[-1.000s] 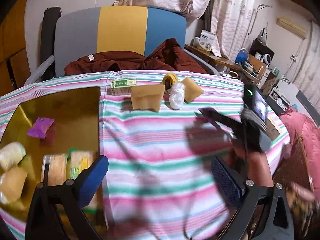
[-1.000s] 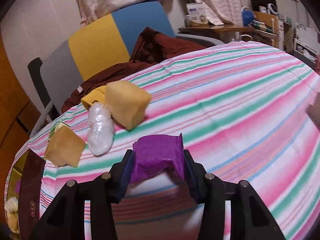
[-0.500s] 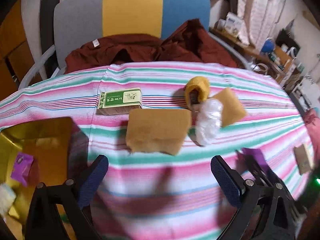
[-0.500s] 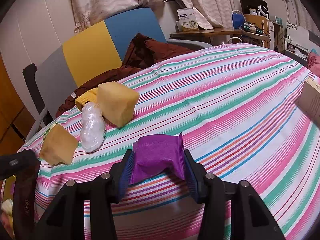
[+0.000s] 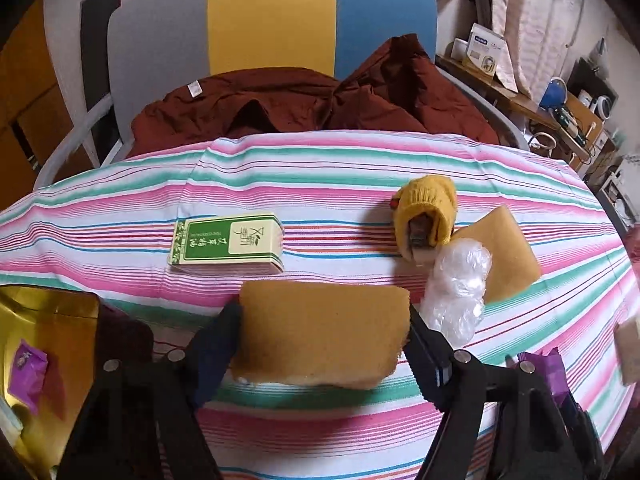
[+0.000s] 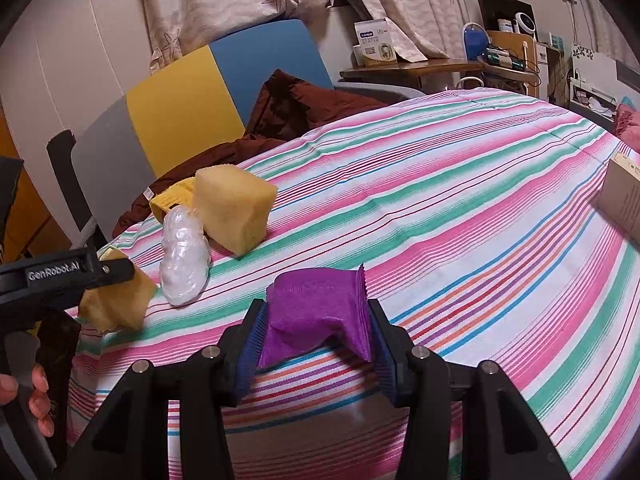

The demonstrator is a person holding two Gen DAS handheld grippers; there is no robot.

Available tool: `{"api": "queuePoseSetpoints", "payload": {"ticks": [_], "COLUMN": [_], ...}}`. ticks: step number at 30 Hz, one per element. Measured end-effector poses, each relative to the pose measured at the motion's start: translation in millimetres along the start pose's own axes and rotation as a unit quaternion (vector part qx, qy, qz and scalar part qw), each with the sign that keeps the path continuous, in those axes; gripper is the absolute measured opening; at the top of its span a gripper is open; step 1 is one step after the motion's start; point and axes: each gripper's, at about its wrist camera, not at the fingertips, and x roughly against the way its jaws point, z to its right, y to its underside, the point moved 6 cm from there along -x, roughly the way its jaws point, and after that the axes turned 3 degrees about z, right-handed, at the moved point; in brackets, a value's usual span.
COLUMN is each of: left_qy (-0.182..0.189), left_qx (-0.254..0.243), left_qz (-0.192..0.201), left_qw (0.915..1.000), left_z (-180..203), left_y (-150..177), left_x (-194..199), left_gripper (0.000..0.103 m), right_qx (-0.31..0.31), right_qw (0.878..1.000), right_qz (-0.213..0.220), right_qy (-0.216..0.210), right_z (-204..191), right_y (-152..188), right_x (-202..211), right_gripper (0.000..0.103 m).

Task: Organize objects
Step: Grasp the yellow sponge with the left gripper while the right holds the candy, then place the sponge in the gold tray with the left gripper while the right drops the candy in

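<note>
A yellow sponge (image 5: 324, 332) lies on the striped tablecloth (image 5: 360, 168) between the blue pads of my left gripper (image 5: 324, 320). Its jaws are closing, and both pads touch the sponge's ends. In the right wrist view that sponge (image 6: 116, 300) sits slightly tilted under the left gripper's finger (image 6: 116, 270). My right gripper (image 6: 316, 324) is shut on a purple packet (image 6: 316, 300), held just above the cloth. A second sponge (image 5: 508, 256), a clear plastic bundle (image 5: 456, 292), a yellow knit item (image 5: 428, 204) and a green box (image 5: 228, 246) lie beyond.
A gold tray (image 5: 60, 320) at the left holds another purple packet (image 5: 28, 368). A chair with a maroon garment (image 5: 320, 104) stands behind the table. A cardboard box (image 6: 624, 196) sits near the right edge. A hand (image 6: 36, 396) shows at the lower left.
My left gripper has moved forward from the tray side to the near sponge, and its jaws have come in onto it. The right gripper keeps still with the purple packet.
</note>
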Motion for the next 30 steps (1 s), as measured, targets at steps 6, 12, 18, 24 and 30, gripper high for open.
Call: {"api": "queuePoseSetpoints", "payload": {"ticks": [6,12,18,24,30], "left_qy": [-0.004,-0.017,-0.025,0.003,0.043], "left_qx": [-0.032,-0.038,-0.056,-0.023,-0.009], "left_qz": [0.01,0.013,0.002,0.007,0.045], "left_qw": [0.9994,0.999,0.9981,0.9997,0.998], "left_z": [4,4,4,-4,-2], "left_y": [10,28,51,56,53], "left_x": [8,26,35,49,88], "left_gripper": [0.075,0.074,0.071,0.066,0.066], "right_qx": [-0.001,-0.001,0.0,0.001,0.007], "right_qw": [1.0,1.0,1.0,1.0,0.999], "right_qz": [0.001,0.001,0.003,0.006,0.013], "right_qy": [-0.001,-0.001,0.004,0.016,0.032], "right_z": [-1,-1,-1,1,0], "right_y": [0,0,0,-1,-2], "right_x": [0,-1,0,1,5], "right_gripper": [0.05,0.05,0.05,0.049,0.048]}}
